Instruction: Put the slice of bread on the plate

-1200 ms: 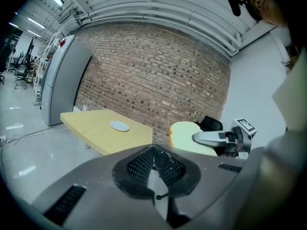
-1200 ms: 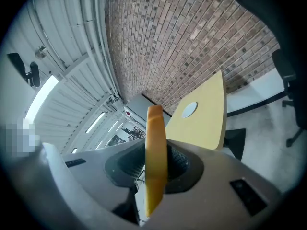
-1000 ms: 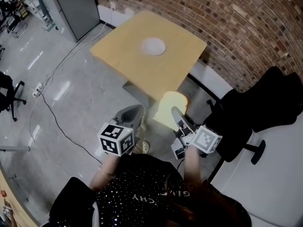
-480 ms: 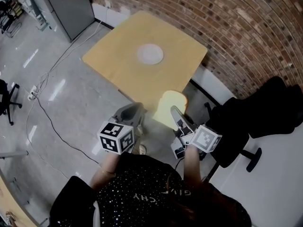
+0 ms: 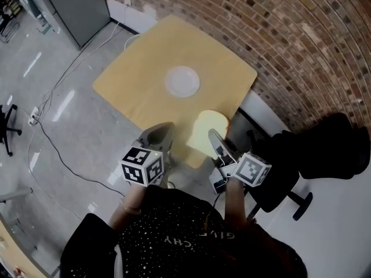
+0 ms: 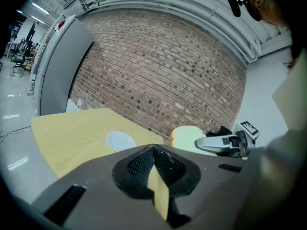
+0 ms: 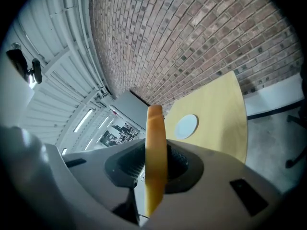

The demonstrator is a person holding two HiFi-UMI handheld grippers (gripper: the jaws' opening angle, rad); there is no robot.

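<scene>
My right hand-held gripper (image 5: 213, 136) grips the bread (image 5: 204, 125). My left hand-held gripper (image 5: 164, 131) is closed, empty. The plate (image 5: 182, 81) sits on the tabletop (image 5: 133, 88).

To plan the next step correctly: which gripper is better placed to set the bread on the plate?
Right. The right gripper clamps the slice of bread on edge, and the plate lies ahead on the table. The left gripper is shut and empty.
</scene>
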